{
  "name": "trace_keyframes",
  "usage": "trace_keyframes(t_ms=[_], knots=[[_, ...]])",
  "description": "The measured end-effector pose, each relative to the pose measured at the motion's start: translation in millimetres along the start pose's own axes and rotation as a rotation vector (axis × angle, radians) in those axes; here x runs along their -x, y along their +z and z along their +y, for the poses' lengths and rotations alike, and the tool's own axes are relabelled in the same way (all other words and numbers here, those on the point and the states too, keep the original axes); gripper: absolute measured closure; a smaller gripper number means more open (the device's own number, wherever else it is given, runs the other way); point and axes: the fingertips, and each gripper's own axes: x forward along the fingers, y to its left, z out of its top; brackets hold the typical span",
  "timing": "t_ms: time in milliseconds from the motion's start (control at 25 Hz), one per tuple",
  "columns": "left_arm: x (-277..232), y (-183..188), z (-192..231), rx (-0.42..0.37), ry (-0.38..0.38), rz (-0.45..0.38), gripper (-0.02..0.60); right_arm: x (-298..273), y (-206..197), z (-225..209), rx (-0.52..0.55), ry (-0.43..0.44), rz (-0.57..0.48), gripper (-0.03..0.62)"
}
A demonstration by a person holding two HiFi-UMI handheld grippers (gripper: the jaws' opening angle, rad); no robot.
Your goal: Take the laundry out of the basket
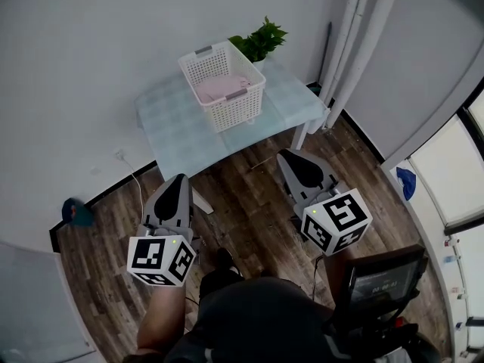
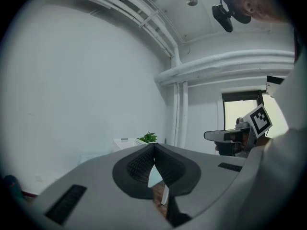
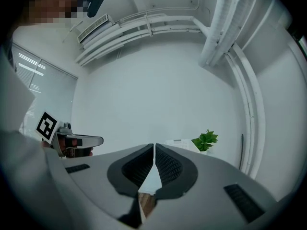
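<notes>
The pink laundry (image 1: 219, 88) is seen lying inside the white basket (image 1: 240, 113) on the far table (image 1: 175, 131). The left gripper (image 1: 180, 178) and right gripper (image 1: 284, 156) are held nearer, jaws pressed together on nothing.

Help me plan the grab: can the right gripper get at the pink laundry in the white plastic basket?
Likely yes, once closer: the right gripper, shut, is short of the pale table, but the white plastic basket is open-topped, pink laundry uncovered.

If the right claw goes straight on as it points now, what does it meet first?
Probably the white basket on the table, slightly right of where the right claw aims; depth is unclear, so perhaps the wall.
</notes>
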Motion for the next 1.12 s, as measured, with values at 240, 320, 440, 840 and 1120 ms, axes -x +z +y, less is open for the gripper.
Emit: trace_keyframes(t_ms=[240,320,440,840,1120], knots=[[-32,12,44,0.001,-0.045,-0.013,0.574,-51,9,2,0.016,-0.036,-0.003,0.572],[-41,17,61,0.002,-0.053,-0.019,0.574,-68,13,5,0.024,-0.045,-0.006,0.572],[-54,21,83,0.013,-0.072,-0.026,0.574,-90,16,10,0.035,-0.057,0.002,0.572],[-85,18,140,0.064,-0.138,-0.026,0.574,-151,16,17,0.061,-0.097,0.039,0.572],[-112,13,168,0.092,-0.116,-0.013,0.574,-188,18,2,0.084,-0.072,0.058,0.571]])
